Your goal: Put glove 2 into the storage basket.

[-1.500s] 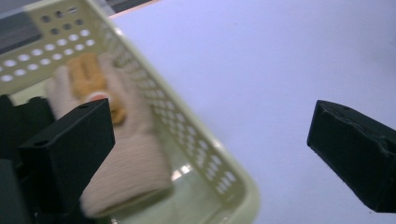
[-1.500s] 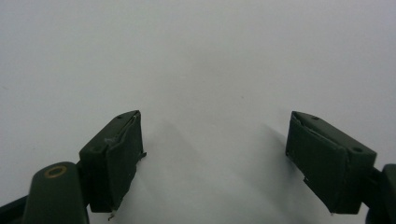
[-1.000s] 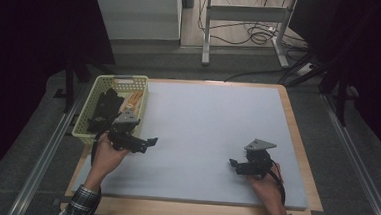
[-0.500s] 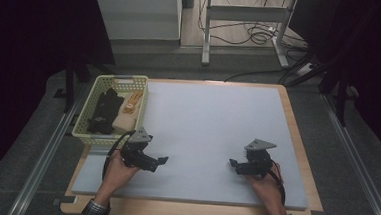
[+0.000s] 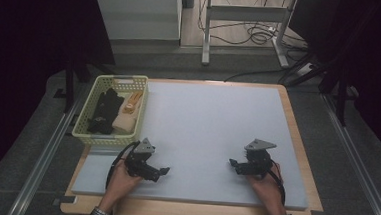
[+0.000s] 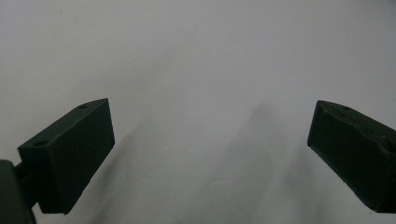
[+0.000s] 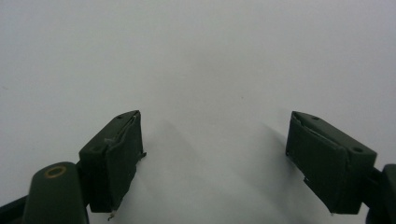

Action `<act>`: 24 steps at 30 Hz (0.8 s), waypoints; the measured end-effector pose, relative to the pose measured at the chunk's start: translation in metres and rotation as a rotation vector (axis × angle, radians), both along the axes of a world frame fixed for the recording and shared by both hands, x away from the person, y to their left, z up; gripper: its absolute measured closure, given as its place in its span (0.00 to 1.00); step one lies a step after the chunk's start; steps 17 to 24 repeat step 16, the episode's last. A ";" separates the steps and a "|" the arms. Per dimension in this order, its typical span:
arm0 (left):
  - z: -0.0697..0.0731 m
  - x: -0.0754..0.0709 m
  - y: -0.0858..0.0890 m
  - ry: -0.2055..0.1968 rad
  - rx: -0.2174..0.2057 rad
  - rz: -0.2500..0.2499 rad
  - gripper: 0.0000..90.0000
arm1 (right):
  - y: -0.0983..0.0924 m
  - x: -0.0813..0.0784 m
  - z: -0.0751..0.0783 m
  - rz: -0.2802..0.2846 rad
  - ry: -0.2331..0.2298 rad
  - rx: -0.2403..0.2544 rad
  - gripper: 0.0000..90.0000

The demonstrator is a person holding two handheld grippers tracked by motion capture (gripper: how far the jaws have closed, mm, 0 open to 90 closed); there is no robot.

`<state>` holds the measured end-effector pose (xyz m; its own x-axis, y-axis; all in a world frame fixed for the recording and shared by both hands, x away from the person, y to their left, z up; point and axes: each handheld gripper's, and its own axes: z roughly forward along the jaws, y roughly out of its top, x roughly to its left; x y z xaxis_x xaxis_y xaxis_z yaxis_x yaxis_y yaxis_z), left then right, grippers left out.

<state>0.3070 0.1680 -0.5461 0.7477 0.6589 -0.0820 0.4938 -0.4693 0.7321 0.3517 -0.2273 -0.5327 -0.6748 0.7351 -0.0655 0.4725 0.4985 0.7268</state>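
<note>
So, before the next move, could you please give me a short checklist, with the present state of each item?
1. Left gripper empty, jaws apart: ok.
2. Right gripper empty, jaws apart: ok.
3. Both grippers over bare grey mat, nothing between them: ok.
4. Basket sits at the mat's left edge, close beyond the left gripper: ok.
5. Black items and tan items lie inside the basket, none on the mat: ok.
6. Which item is easiest to grasp: cannot tell, they overlap and look small.
</note>
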 end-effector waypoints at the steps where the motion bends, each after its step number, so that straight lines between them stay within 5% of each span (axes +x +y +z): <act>1: -0.001 0.000 -0.001 -0.001 0.007 0.002 0.01 | 0.000 0.000 0.000 0.000 0.000 0.000 0.21; 8: -0.004 -0.001 -0.008 0.002 0.077 -0.010 0.01 | 0.000 0.000 0.000 0.000 0.000 0.000 0.21; 24: -0.004 -0.001 -0.008 0.006 0.079 -0.011 0.00 | 0.000 0.000 0.000 0.000 0.002 -0.001 0.20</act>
